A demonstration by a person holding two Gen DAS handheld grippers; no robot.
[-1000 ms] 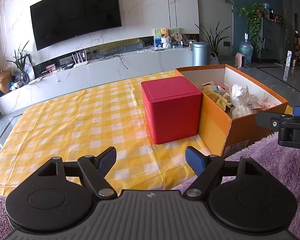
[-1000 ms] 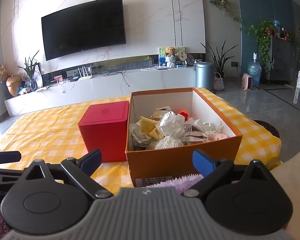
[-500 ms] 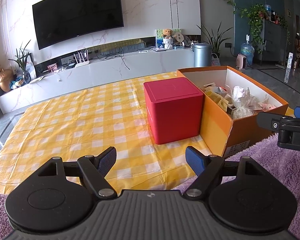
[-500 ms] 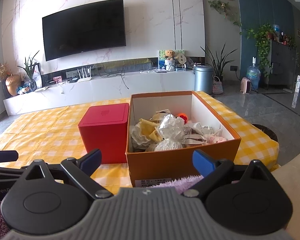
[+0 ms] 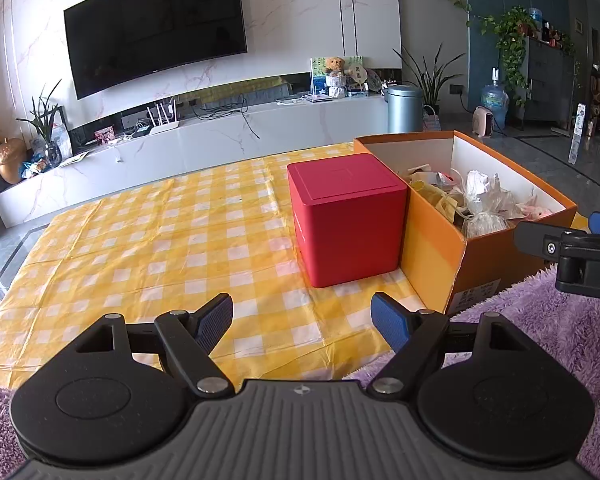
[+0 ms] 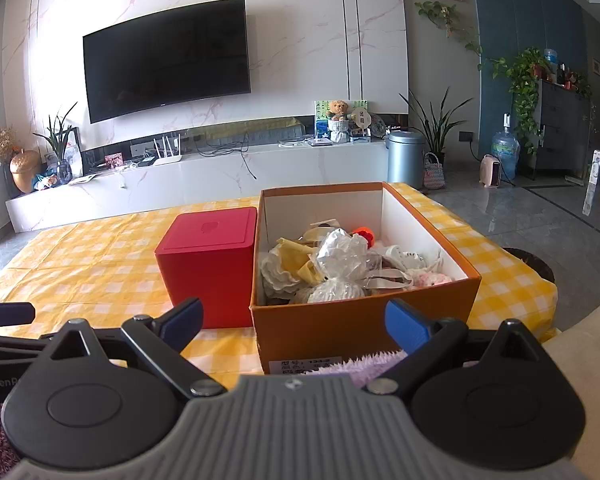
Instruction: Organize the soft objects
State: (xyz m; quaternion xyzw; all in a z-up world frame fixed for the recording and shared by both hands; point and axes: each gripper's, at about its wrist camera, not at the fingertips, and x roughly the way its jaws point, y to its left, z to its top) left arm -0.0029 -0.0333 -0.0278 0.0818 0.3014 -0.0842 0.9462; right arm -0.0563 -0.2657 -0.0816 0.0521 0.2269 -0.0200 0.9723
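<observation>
Beside orange box (image 6: 364,324) (full): red cube (image 6: 210,276)

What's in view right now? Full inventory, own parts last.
red box: 1, red, lid on, on the cloth beside the orange box
orange box: 1, orange, open, on the cloth
soft items: a pile, white, yellow and pink, some in clear bags, inside the orange box
cloth: 1, yellow check, over the table
rug: 1, purple, fluffy, at the near edge
TV: 1, black, on the wall
bin: 1, silver, by the TV shelf
left tool: 1, open, empty
right tool: 1, open, empty
</observation>
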